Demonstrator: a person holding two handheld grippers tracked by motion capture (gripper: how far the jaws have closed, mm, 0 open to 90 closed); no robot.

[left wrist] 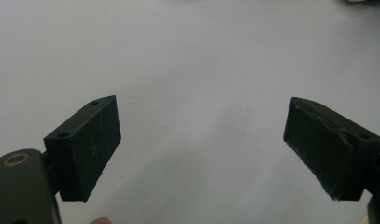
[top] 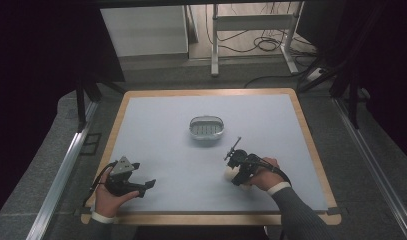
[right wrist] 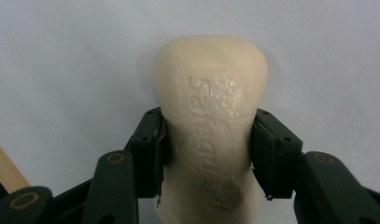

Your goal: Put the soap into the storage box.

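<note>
pale grey table mat [top: 191,165] was bare; right gripper [right wrist: 208,154] clamped soap bar [right wrist: 211,116], left gripper [left wrist: 201,140] gaped idle; lift level, lower gently into soap dish [top: 206,126].

Waxy embossed soap [right wrist: 211,140], metal dish [top: 206,128]

A wood-edged table [top: 311,145] topped with a pale grey mat [top: 166,130] carries a small metal dish [top: 206,127] at its middle.
</note>
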